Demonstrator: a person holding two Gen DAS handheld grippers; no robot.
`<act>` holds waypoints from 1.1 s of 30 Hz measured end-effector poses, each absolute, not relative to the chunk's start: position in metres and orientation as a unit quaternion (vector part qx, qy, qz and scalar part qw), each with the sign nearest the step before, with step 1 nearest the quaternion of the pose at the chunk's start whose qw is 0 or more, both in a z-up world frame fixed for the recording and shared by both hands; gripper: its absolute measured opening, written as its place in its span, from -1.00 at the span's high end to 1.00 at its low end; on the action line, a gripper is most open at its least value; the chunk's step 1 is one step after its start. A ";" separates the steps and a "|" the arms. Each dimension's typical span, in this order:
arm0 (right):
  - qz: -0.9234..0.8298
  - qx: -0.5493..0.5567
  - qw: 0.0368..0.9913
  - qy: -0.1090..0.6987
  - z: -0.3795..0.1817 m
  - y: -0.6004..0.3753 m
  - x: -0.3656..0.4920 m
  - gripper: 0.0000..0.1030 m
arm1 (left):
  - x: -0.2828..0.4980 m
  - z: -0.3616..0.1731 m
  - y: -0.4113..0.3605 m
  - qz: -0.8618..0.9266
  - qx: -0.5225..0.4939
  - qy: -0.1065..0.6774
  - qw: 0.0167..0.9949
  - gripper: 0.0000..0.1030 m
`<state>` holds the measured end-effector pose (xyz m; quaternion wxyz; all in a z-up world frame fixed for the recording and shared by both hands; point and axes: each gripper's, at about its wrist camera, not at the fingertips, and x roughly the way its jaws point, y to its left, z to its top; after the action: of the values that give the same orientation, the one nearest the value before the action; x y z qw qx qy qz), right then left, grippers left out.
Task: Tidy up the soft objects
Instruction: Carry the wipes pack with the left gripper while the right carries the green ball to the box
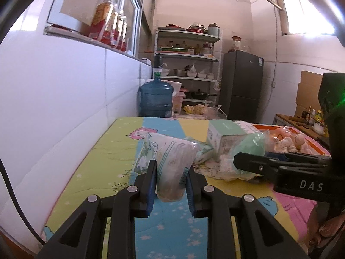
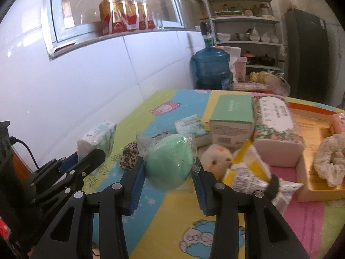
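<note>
So my left claw (image 1: 171, 180) is clenched on a tissue pack (image 1: 167, 161), its long axis running forward and up, clear of the mat (image 1: 103, 161). My right claw (image 2: 169, 176) grips a bagged green ball (image 2: 169, 159). Just past it crowd a leopard cloth (image 2: 129, 156), plush chick (image 2: 216, 158) and box (image 2: 231, 119); only the right view shows the chick.

bare mat (image 2: 172, 222) near, boxes (image 2: 231, 120) crowding beyond
</note>
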<state>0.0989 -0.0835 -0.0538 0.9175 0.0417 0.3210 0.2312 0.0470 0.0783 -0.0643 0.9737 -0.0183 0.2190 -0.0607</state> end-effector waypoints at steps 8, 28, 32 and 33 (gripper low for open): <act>0.207 0.053 0.928 0.305 -0.043 -0.117 0.088 0.15 | 0.051 -0.057 0.053 -0.087 -0.021 0.216 0.972 0.52; 0.151 0.083 0.943 0.284 -0.035 -0.204 0.071 0.15 | 0.062 -0.040 -0.039 -0.161 0.001 0.203 0.966 0.52; 0.138 0.090 0.945 0.282 -0.034 -0.222 0.069 0.15 | 0.065 -0.037 -0.057 -0.174 0.006 0.203 0.964 0.52; 0.135 0.091 0.946 0.281 -0.034 -0.227 0.069 0.15 | 0.066 -0.037 -0.061 -0.177 0.007 0.204 0.963 0.52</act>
<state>0.0689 -0.2268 -0.0343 0.9456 0.0915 0.2812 0.1353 0.0664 -0.0612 -0.0368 0.9629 0.0065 0.2036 -0.1772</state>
